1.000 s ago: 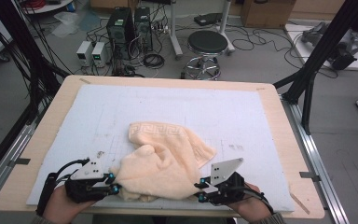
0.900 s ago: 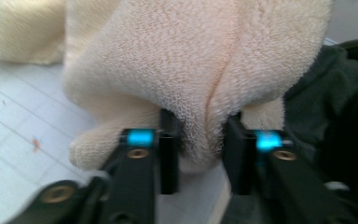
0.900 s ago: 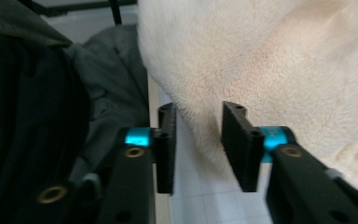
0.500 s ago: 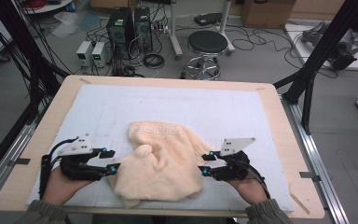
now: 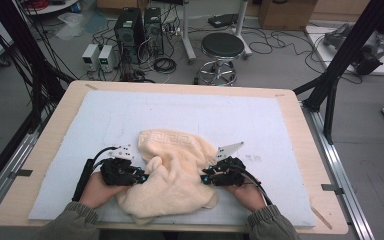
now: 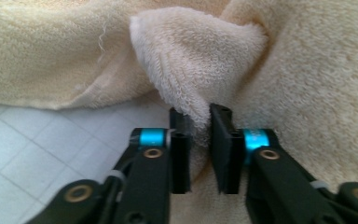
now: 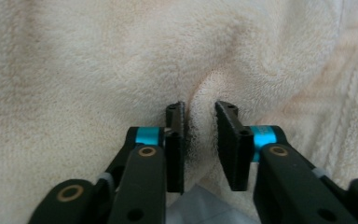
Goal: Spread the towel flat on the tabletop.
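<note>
High view, towel: cream towel (image 5: pixel 172 177) crumpled on the white mat (image 5: pixel 260 120), near the table's near edge, between both hands.
High view, left hand: left hand (image 5: pixel 96 190) in from the bottom, low over the mat, wrapped around the left gripper (image 5: pixel 141 176), aimed level at the towel's left edge.
High view, right hand: right hand (image 5: pixel 247 192) mirrored opposite, with the right gripper (image 5: pixel 204 179) aimed level at the towel's right edge.
High view, sleeves: olive cuffs at the bottom edge, forearms angled inward.
Left gripper view, jaws: just been closing, now pinched on a raised fold of the towel (image 6: pixel 196 70); pads (image 6: pixel 181 154) pressing the pile from both sides, mat beneath at left.
Right gripper view, jaws: likewise just been closing, clamped on a ridge of the towel (image 7: pixel 198 102) bulging between the pads (image 7: pixel 233 149).
Right gripper view, surroundings: terry cloth all around, a sliver of mat at the bottom.
</note>
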